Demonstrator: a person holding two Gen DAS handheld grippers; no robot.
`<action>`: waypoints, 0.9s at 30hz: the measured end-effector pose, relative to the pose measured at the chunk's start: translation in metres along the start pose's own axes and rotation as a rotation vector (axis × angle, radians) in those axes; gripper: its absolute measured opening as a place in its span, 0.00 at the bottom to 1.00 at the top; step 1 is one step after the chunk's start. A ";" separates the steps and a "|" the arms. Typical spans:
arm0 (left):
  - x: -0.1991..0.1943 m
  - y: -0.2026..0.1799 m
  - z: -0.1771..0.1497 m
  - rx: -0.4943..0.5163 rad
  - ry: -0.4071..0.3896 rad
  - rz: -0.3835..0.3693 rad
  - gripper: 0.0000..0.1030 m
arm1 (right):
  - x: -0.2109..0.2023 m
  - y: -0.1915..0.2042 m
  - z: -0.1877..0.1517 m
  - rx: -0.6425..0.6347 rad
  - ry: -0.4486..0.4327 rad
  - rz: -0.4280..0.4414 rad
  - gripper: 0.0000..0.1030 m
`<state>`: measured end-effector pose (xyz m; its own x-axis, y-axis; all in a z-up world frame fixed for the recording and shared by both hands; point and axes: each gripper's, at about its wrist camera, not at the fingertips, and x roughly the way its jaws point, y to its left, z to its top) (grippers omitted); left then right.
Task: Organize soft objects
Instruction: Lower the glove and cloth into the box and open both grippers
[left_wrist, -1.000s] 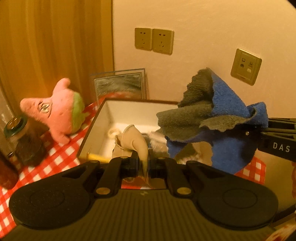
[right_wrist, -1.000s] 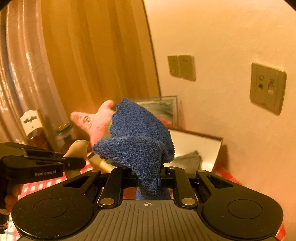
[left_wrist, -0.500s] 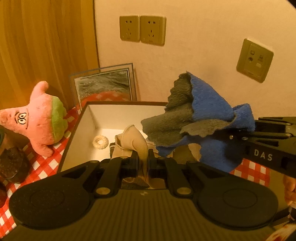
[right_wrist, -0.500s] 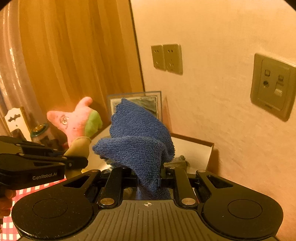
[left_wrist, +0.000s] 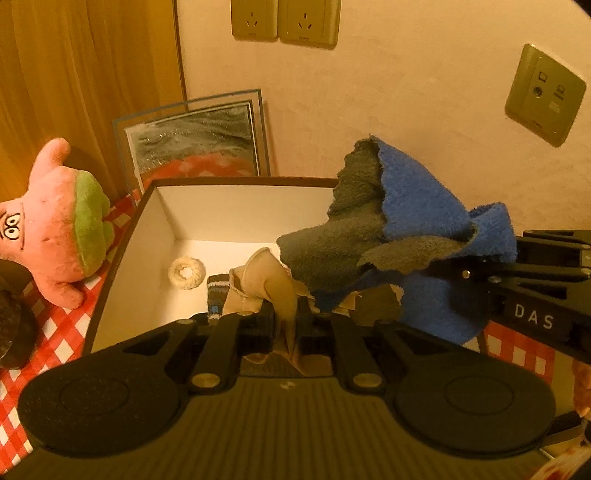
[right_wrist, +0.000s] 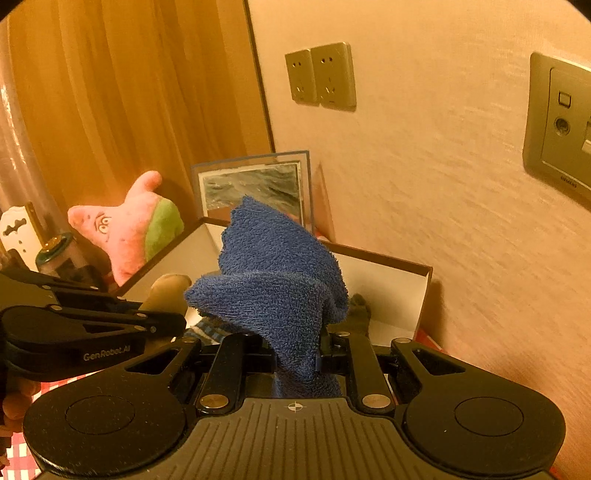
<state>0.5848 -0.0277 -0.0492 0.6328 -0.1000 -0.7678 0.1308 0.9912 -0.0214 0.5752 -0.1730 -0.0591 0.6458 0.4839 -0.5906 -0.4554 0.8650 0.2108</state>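
Open white box set on checked counter, against wall. Blue towel clenched in right claw above box. Beige cloth between jaws of left claw, just eased apart, over box.

A home: curtain, checkered tablecloth, wall sockets.

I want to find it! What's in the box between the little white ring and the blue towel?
In the left wrist view, a striped sock and the beige cloth lie between the white ring and the blue towel.
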 end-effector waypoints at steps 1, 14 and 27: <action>0.002 0.001 0.001 -0.005 0.000 0.004 0.22 | 0.002 -0.001 0.001 0.003 0.003 -0.001 0.16; 0.010 0.016 0.003 -0.022 0.022 0.028 0.38 | 0.019 -0.009 0.005 0.013 0.028 0.001 0.16; -0.008 0.024 -0.013 -0.040 0.041 0.052 0.50 | 0.021 0.007 -0.011 -0.065 0.011 0.012 0.74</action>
<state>0.5729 -0.0021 -0.0521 0.6063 -0.0457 -0.7939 0.0677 0.9977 -0.0057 0.5787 -0.1582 -0.0787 0.6335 0.4925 -0.5968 -0.5024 0.8484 0.1668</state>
